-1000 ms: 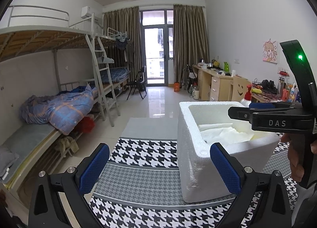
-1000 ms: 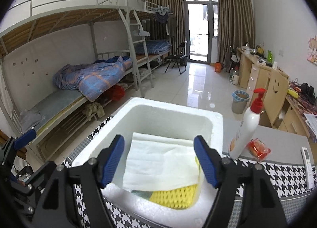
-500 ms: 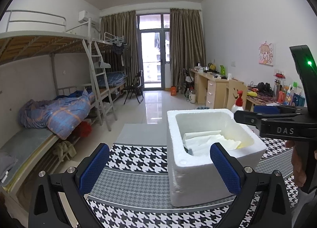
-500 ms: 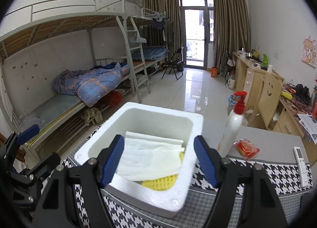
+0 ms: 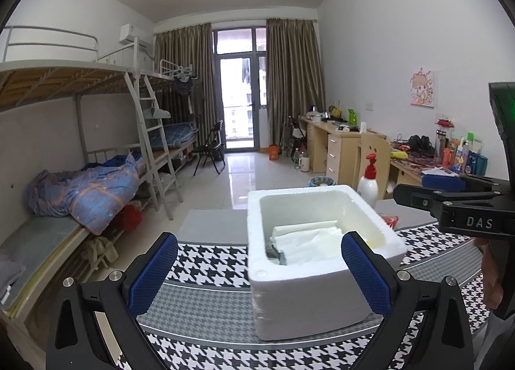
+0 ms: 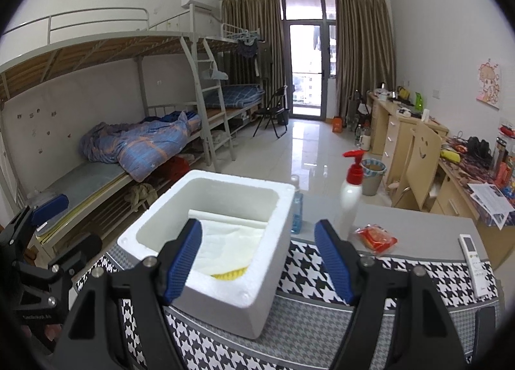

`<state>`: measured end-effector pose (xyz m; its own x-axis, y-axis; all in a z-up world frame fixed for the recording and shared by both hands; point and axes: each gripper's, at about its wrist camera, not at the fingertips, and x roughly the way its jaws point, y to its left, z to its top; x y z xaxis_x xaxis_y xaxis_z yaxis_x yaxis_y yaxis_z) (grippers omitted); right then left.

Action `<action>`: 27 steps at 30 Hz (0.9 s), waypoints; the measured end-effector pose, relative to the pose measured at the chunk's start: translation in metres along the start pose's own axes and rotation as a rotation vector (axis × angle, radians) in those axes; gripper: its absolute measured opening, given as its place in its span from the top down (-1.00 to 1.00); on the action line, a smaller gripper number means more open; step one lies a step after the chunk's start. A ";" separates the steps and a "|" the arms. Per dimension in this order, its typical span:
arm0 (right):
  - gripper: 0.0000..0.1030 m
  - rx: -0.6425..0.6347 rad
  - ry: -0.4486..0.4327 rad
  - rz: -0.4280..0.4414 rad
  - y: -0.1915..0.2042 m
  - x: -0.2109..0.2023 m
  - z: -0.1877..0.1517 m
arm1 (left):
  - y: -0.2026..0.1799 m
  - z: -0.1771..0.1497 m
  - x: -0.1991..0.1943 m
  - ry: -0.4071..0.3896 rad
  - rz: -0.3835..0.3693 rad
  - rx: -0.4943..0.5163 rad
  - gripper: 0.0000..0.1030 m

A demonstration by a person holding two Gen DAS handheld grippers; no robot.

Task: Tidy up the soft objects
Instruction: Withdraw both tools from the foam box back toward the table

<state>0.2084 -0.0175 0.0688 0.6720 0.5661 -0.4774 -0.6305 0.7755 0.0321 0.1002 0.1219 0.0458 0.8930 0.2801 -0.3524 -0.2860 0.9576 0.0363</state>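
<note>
White folded cloth [image 6: 230, 238] lying inside white rectangular foam box [image 6: 257, 273], covering yellow knitted piece [image 6: 232, 273] showing at 6 o'clock edge; dark item [image 5: 273, 252] tucked at box's left end. Box standing on houndstooth-patterned mat [image 6: 322, 273].

Left gripper [image 5: 257, 268] hanging wide open, holding nothing. Right gripper [image 6: 257, 260] likewise spread, empty, above box's near rim.

Judgement: soft items stowed. Withdrawing: keeping fingers apart, lifting clear of rim, avoiding white pump bottle [image 6: 351, 193] at 2 o'clock.
</note>
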 end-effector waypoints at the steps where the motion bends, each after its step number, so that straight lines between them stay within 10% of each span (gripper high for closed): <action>1: -0.48 0.003 -0.003 -0.002 -0.001 -0.003 -0.001 | -0.002 0.001 -0.001 -0.003 -0.001 0.000 -0.98; 27: -0.91 -0.007 -0.100 -0.185 0.000 -0.072 -0.030 | -0.050 0.006 -0.050 -0.054 -0.030 0.037 -0.98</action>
<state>0.1485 -0.0666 0.0764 0.8115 0.4399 -0.3847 -0.4957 0.8668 -0.0546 0.0721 0.0607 0.0667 0.9189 0.2531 -0.3024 -0.2462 0.9673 0.0615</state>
